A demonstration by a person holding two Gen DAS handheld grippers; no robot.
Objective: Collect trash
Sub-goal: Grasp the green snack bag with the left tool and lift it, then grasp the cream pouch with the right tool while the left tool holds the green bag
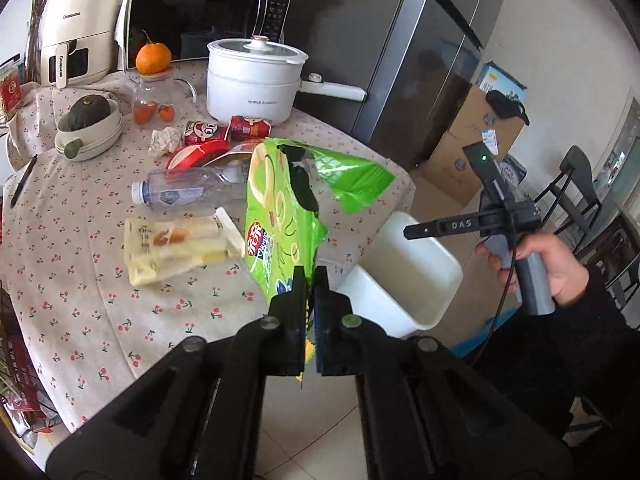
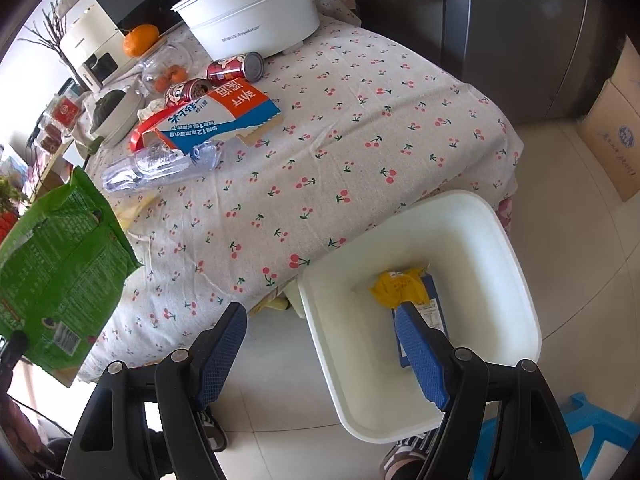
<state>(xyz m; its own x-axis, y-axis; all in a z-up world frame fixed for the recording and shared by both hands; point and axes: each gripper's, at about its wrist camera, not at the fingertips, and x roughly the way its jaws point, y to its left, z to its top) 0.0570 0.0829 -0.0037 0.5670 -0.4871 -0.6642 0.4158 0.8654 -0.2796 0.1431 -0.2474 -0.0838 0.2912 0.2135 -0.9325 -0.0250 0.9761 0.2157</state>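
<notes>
While the left hand-held gripper [image 1: 308, 280] has its jaws pressed together on the lower edge of the green bag [image 1: 280, 216], the bag hangs clear of the worktop [image 1: 80, 280], with its torn top flapping loose above the bottle [image 1: 188, 192]. The step in hand, as I judge it, is carrying that bag across to the white bin [image 2: 516, 256], which sits low just beside the worktop's corner.

To do it well, keep the pinch firm: the grip is on a thin strip of foil, and a slack squeeze could let it slide out. Swing the bag over the worktop's edge high enough that its trailing end does not drag the bottle or the pale wrappers [image 1: 172, 248] lying near it. Bring the whole bag over the bin's mouth before letting go, since a light, wide bag can catch on the rim and tip out onto the floor. Pointing the jaws downward at release should help it drop straight.

The right hand-held gripper [image 2: 320, 336] is spread wide and holds nothing; it hovers over the bin, where a yellow and blue packet [image 2: 404, 288] already lies. It would be wise to draw it aside so that the two tools do not meet above the opening.

Cans [image 2: 232, 70], a carton [image 2: 224, 116] and crumpled paper [image 1: 164, 140] remain on the worktop, so much of the collecting seems still ahead.
</notes>
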